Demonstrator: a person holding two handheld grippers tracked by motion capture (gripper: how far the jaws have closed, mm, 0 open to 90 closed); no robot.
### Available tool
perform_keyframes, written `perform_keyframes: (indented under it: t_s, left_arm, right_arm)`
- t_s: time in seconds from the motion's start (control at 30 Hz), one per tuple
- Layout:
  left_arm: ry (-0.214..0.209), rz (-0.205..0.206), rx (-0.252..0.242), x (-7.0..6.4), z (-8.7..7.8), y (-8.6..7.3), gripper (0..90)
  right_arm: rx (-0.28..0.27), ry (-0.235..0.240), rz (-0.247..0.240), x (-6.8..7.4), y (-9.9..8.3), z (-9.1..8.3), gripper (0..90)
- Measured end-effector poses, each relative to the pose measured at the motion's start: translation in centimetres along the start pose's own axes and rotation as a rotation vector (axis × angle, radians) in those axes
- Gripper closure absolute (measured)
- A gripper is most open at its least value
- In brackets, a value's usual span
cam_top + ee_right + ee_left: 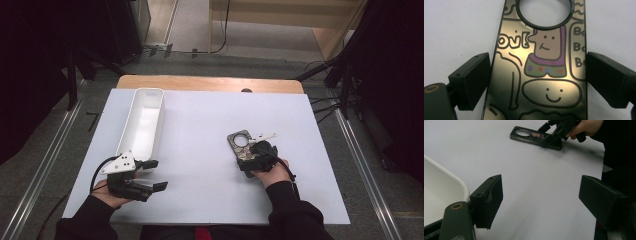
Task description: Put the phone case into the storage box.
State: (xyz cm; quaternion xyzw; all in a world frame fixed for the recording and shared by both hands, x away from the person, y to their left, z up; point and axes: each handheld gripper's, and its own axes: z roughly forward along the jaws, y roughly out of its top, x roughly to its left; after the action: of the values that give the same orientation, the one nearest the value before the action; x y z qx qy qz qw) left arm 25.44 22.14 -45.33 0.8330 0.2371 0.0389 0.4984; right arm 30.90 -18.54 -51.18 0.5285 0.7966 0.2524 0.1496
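A white sheet (200, 165) covers most of a wooden table (210, 83), whose bare wood shows along the far edge. The floor (65, 150) around it is grey carpet, with metal rails (47, 160) running along both sides. Black stands and dark equipment (100, 35) crowd the far left and right. Beyond the far edge stands pale wooden furniture (300, 20), with cables (320, 107) trailing nearby.

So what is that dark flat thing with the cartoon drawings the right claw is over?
The dark glossy flat case with a round hole lies flat on the white table sheet. Outlined cartoon figures, a smiling face and lettering cover it. The right claw straddles its long edges, jaws open; contact is unclear.
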Motion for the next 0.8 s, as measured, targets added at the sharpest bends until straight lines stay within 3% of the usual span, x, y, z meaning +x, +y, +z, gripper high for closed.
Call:
perform_keyframes:
  t_s: [0.8]
  left_arm:
    - [-0.001,0.002,-0.001,-0.05,-0.01,0.04,19.4]
  right_arm:
    - [-0.015,-0.009,0.017,0.12,-0.14,0.03,8.7]
